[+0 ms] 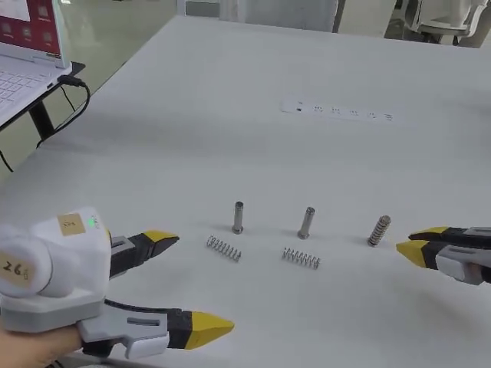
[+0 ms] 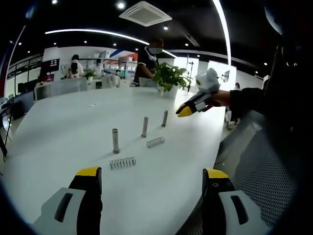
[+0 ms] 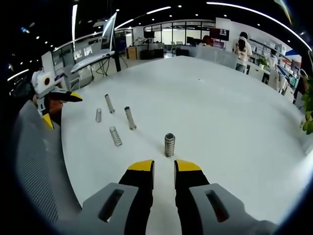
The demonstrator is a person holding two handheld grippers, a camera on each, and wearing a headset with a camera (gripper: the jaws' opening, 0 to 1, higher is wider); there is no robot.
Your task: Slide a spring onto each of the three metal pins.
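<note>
At the far left of the white workbench (image 1: 230,115) an open laptop (image 1: 23,46) sits on a stand, a black cable (image 1: 77,88) trailing from it. The left gripper (image 1: 192,284), held in a hand at the lower left corner, hovers above the tabletop with its yellow-tipped jaws spread wide and nothing between them. Its own view confirms the broad gap in the left gripper (image 2: 151,172).

Just beyond it stands the left metal pin (image 1: 238,218), upright and bare, with a loose spring (image 1: 223,248) lying flat on the table in front of its base. The middle pin (image 1: 307,222), also bare and upright, has a second loose spring (image 1: 300,257) lying before it. Farther back on the table lies a white power strip (image 1: 337,111).

The right pin (image 1: 379,230) already wears a spring along its shaft. The right gripper (image 1: 414,241) is level with it, just beside it and not touching. In its own view the right gripper (image 3: 164,166) points at the spring-clad pin, jaws drawn nearly together with a narrow gap, gripping nothing.
</note>
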